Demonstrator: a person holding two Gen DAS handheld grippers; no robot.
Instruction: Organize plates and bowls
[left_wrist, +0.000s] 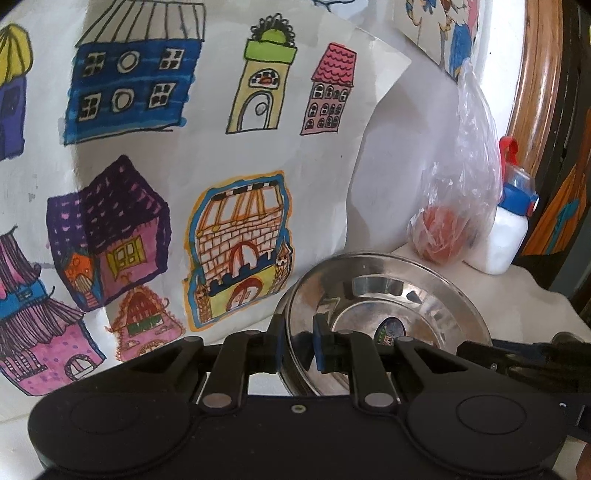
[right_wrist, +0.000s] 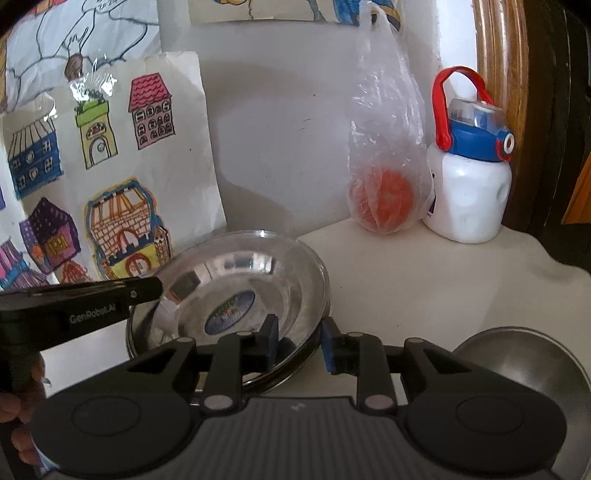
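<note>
Steel bowl (right_wrist: 524, 363) shows only beside the right gripper (right_wrist: 300, 345)

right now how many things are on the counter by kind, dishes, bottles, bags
steel plates: 1
steel bowls: 1
water bottles: 1
plastic bags with orange fruit: 1
total: 4

Both grippers point forward and downward — the left gripper (left_wrist: 298, 343) nearly closed with a narrow gap between its blue pads, the right gripper (right_wrist: 300, 345) parted slightly wider — side by side.
</note>
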